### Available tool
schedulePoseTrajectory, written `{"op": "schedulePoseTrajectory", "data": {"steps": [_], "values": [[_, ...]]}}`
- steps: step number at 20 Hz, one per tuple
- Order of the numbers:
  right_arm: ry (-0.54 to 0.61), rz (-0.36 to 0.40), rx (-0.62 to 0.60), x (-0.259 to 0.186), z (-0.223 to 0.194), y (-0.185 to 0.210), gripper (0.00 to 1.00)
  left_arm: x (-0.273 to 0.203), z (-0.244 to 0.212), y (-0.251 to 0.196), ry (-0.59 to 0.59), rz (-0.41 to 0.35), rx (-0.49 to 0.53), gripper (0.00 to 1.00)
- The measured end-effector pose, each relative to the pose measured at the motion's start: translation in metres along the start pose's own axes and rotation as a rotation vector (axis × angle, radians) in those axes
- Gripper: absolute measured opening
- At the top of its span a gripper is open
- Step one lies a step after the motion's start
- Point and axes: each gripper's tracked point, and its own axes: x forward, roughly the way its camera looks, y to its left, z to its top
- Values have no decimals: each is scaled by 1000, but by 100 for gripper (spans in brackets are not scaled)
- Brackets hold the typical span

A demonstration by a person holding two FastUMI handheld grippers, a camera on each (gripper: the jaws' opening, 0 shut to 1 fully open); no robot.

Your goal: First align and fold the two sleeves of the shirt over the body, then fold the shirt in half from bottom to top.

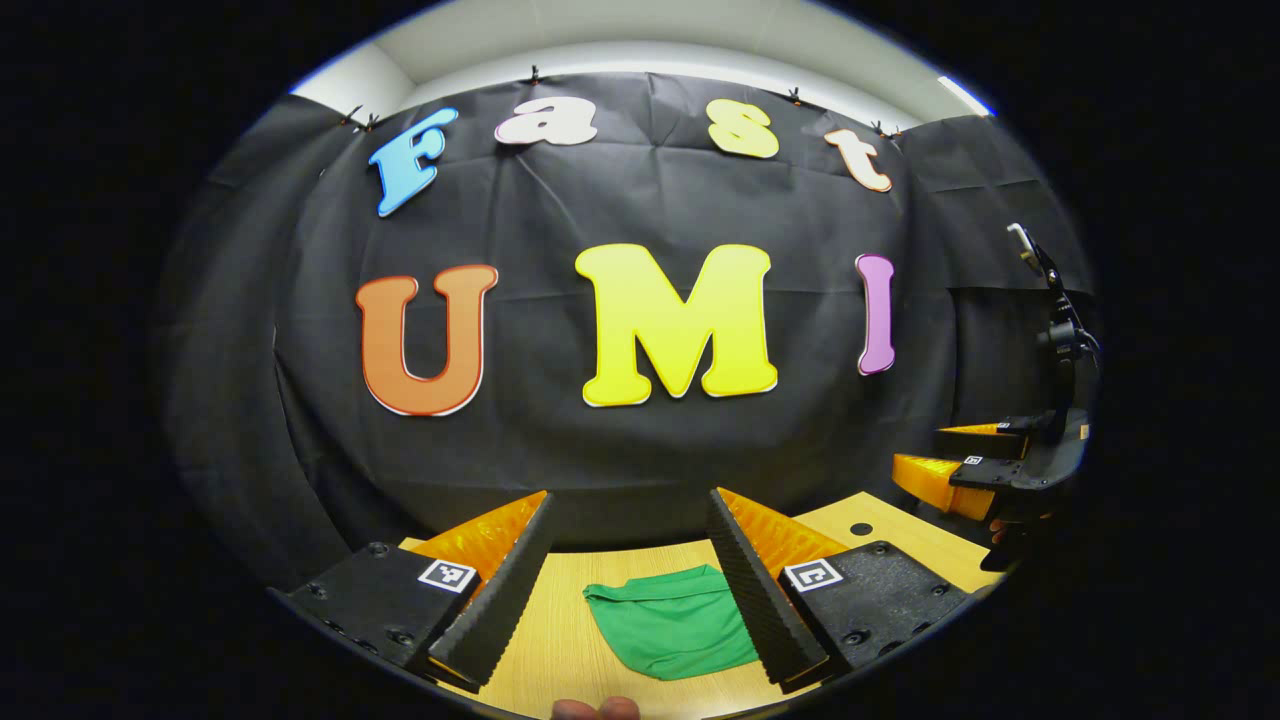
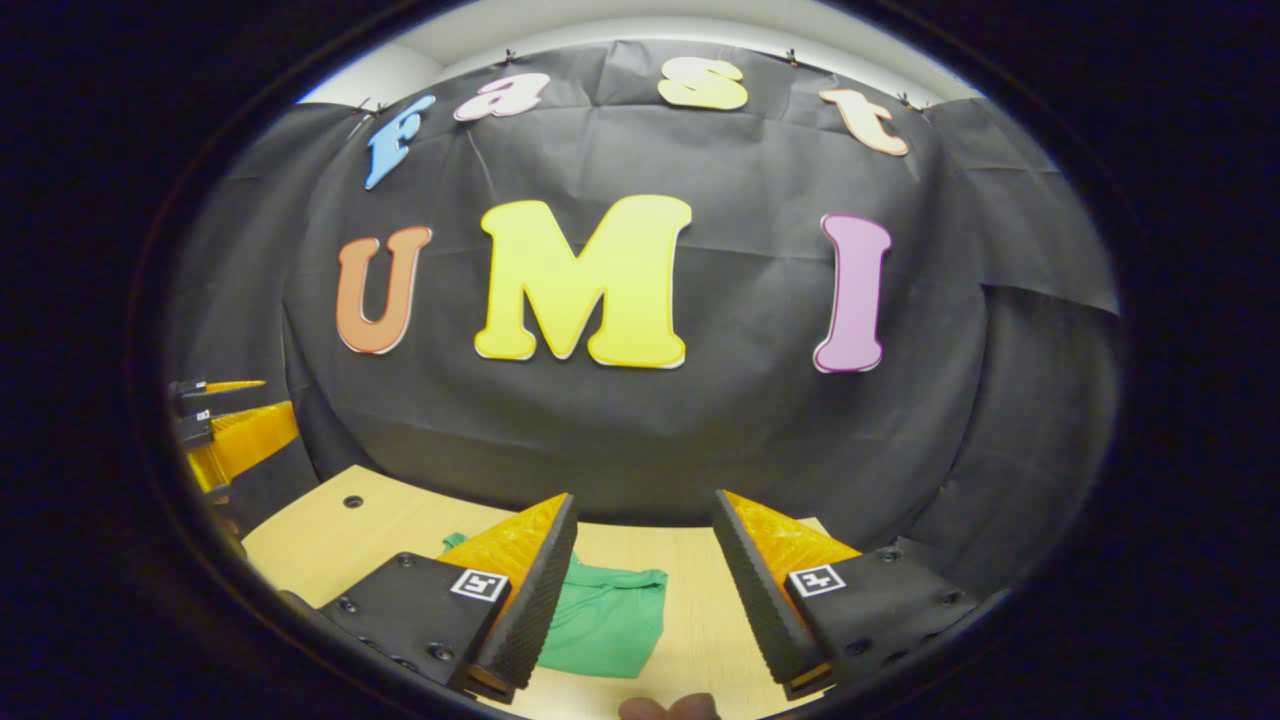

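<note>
— While I hold both tools up over the table [image 1: 900, 535], what do you read on the left gripper [image 1: 632, 590]?

— Its jaws stand spread wide with nothing between them. From the left gripper view I see the green shirt [image 1: 672, 620] lying on the wooden table below, already a compact folded bundle, showing in the gap between my fingers and partly hidden behind one of them.

— And the right gripper [image 2: 648, 585]?

— Spread as well, gripping nothing. From the right gripper view the shirt [image 2: 605, 615] lies flat on the table [image 2: 330, 530], partly behind one finger, and I touch no cloth with either tool.

— Can you see one tool from the other?

— Yes. At the right edge of the left gripper view my other tool hangs above the table's far side, well apart from the shirt. A fingertip [image 1: 595, 708] shows at the bottom edge.
</note>
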Motion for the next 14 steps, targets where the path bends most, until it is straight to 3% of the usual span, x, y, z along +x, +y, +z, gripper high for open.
{"op": "schedulePoseTrajectory", "data": {"steps": [2,6,8,10,12,14], "values": [[-31,18,-6,-23,9,11,81,-22,16,-1,-40,15,-11,96],[-81,54,-7,-68,24,30,81,-56,36,-9,-103,60,-8,96],[-94,64,-13,-89,27,31,82,-74,46,-10,-126,71,-10,96],[-110,64,-15,-104,30,32,91,-91,55,-12,-158,79,-5,96],[-117,56,-11,-121,30,33,90,-106,59,-13,-170,87,-8,100],[-119,44,-5,-140,25,30,90,-117,61,-14,-170,91,-15,96]]}}
